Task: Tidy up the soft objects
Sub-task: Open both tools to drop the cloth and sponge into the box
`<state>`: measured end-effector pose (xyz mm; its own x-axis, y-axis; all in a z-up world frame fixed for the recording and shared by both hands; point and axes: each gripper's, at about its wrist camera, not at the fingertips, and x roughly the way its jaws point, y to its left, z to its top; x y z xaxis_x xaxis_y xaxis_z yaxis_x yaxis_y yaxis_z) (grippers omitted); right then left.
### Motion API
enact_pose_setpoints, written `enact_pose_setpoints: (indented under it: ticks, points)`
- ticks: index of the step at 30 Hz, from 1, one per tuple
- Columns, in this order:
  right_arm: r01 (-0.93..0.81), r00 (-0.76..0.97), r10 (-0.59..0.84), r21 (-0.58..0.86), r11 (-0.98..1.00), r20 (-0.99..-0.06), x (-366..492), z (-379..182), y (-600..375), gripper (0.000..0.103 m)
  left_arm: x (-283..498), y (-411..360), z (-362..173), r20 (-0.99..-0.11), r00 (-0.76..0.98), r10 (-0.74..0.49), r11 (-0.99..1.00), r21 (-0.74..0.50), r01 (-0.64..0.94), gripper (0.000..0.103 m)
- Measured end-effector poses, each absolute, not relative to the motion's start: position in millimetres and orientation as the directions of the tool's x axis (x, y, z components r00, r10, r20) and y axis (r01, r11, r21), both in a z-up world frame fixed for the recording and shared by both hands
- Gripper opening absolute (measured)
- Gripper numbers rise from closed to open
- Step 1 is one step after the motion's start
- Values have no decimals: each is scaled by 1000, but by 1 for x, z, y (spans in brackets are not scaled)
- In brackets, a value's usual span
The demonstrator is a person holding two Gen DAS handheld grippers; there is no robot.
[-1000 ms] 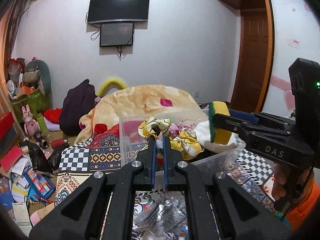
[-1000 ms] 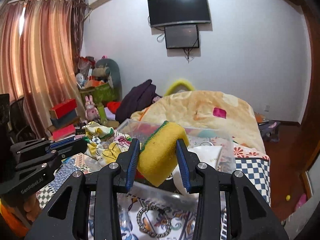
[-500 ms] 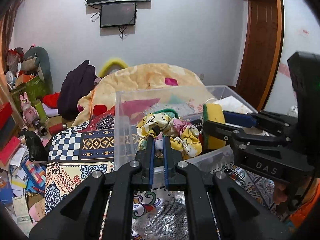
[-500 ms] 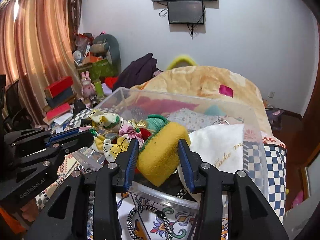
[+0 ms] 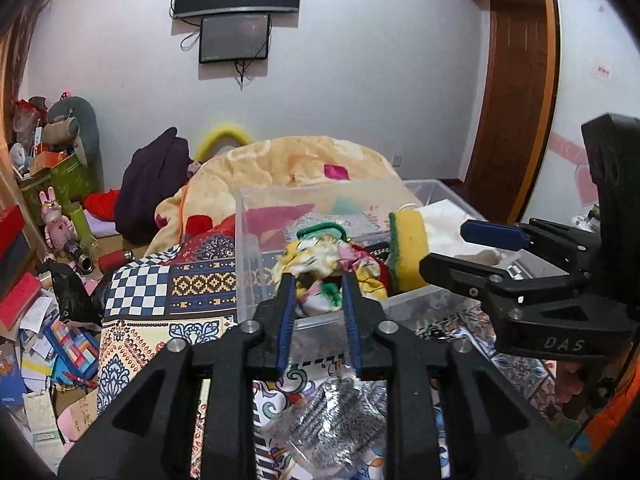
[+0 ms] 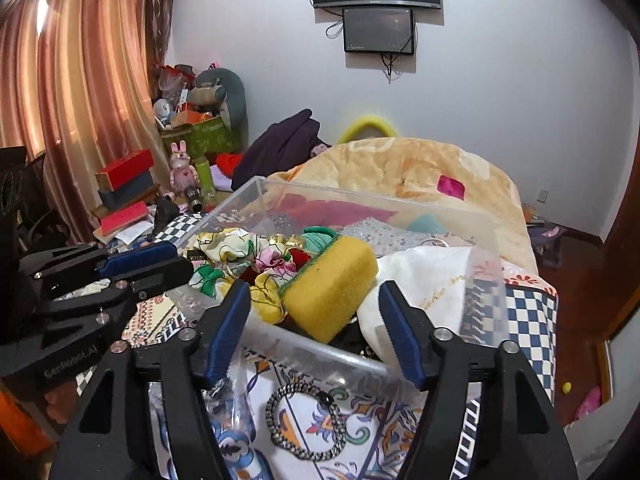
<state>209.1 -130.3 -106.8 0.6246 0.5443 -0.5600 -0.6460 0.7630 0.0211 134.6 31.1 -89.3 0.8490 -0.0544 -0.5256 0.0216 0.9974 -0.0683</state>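
Left wrist view: the left tool (image 5: 317, 280) has just let go; half a second ago its blue pads pinched the floral scarf (image 5: 328, 266), and now the jaws stand apart with the scarf lying loose beyond them, inside the clear plastic bin (image 5: 246, 240) on the patterned bedspread (image 5: 160, 292). To its right the right tool (image 5: 452, 246) also shows a gap between its fingers, and the yellow sponge (image 5: 408, 248) with its green scouring edge rests in the bin beside the scarf, against a white cloth (image 5: 452, 220).

Right wrist view: the right tool (image 6: 316, 312) is spread wide, pulled back from the sponge (image 6: 332, 284) it gripped a moment ago. The sponge sits tilted in the bin (image 6: 320, 196), touching the scarf (image 6: 236, 248) on one side and the white cloth (image 6: 424, 280) on the other. A beaded bracelet (image 6: 306, 422) lies on the bedspread outside the bin.

Both soft items now seem delivered, leaving both tools free for the next one.
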Motion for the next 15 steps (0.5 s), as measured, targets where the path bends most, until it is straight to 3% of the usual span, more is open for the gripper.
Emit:
enact_pose_setpoints:
  ticks: [8, 10, 13, 15]
  points:
    - [-629, 636, 554, 55, 776, -537, 193, -107, -153, 75, 109, 23, -80, -481, 874, -61, 998, -53, 40, 66]
    - [-634, 623, 556, 61, 771, -550, 190, -114, -157, 75, 105, 20, -84, -485, 873, -56, 998, -40, 42, 81]
    - [-637, 605, 545, 58, 769, -581, 184, -127, -162, 75, 100, 18, -94, -499, 865, -48, 999, -25, 41, 92]
    - [-634, 596, 534, 58, 772, -600, 182, -136, -164, 75, 100, 17, -105, -527, 848, -51, 999, -28, 43, 94]
